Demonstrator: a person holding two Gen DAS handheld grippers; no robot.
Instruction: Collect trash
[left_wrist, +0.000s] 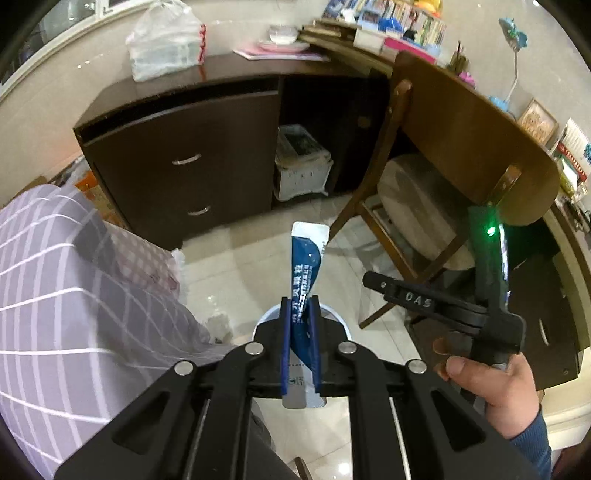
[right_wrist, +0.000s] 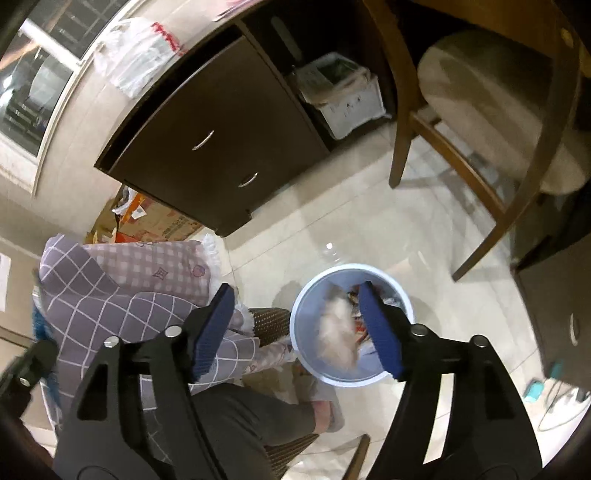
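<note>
Two hand-held grippers hang over a glossy cream tile floor, both tipped steeply downward. Far across the floor stands a dark wood cabinet (left_wrist: 177, 166) with two curved metal handles, and to its right a wooden chair (left_wrist: 436, 155) with a round padded seat. On the near left lies soft lilac bedding (left_wrist: 74, 295) crossed by thin white lines.

Below the grippers sits a round, pale blue plastic bin (right_wrist: 351, 325), smooth-walled, already holding mixed rubbish; a pale, fluffy wad (right_wrist: 338, 332), blurred, lies inside or is dropping in.

The right gripper (right_wrist: 295, 332) is spread wide above the bin, its ribbed blue pads gripping nothing.

The left gripper (left_wrist: 300, 343) is clenched on a long, flat foil sachet (left_wrist: 306, 266), blue and silver with printed text, standing up between the pads. Only a sliver of the bin's rim shows beneath it.

To do this step well, I would judge the left gripper should be centred over the bin's mouth before letting go, since the light, stiff sachet could flutter sideways or catch on the rim.
</note>
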